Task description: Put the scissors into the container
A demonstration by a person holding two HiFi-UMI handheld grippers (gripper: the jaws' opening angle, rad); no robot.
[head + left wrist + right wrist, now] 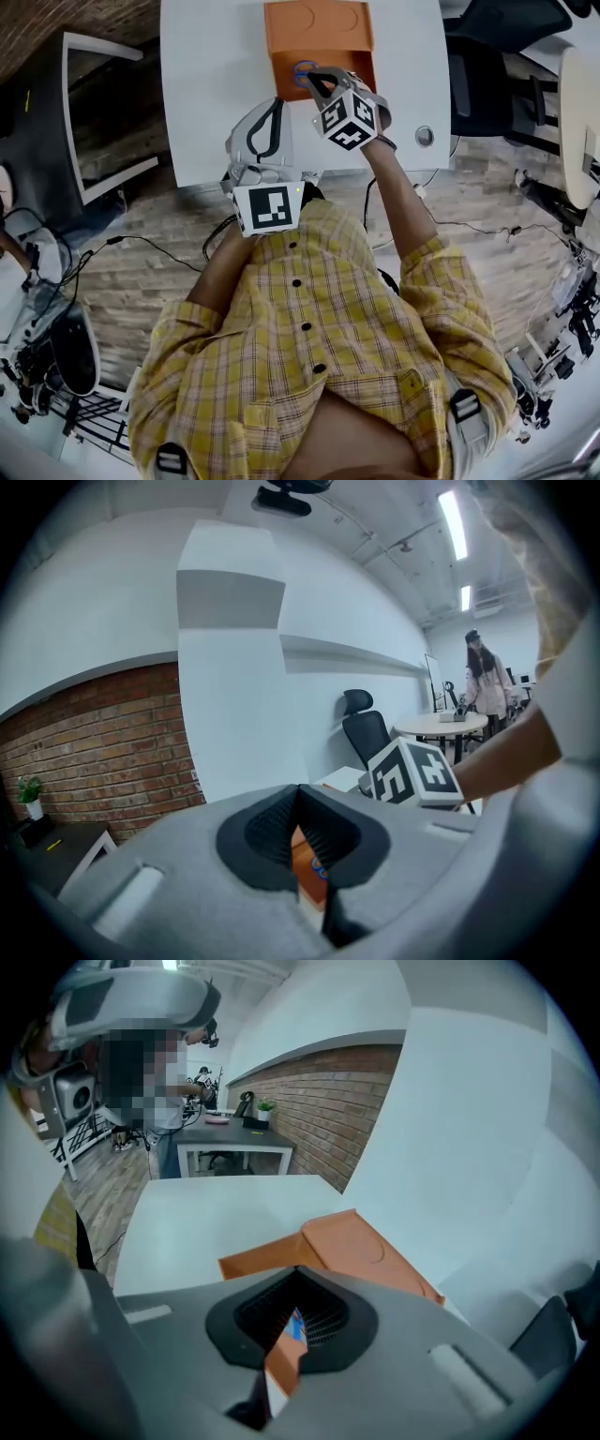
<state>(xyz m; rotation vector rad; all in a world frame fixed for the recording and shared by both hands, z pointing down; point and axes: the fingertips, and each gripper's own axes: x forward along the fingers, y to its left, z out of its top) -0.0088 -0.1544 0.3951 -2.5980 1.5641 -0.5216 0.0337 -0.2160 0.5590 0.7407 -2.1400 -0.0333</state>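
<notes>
Head view: scissors point(296, 71) in container point(319, 33). Gripper views: left gripper point(298, 803), right gripper point(300, 1283) jaws closed, empty.

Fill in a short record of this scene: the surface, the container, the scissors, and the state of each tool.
surface: white table
container: orange, open, on the far part of the table
scissors: blue handle shows inside the container; the rest is hidden by the right tool
right tool: above the container, jaws shut, nothing gripped
left tool: over the table's near part, jaws shut, empty
task state: scissors appear to be in the container
</notes>
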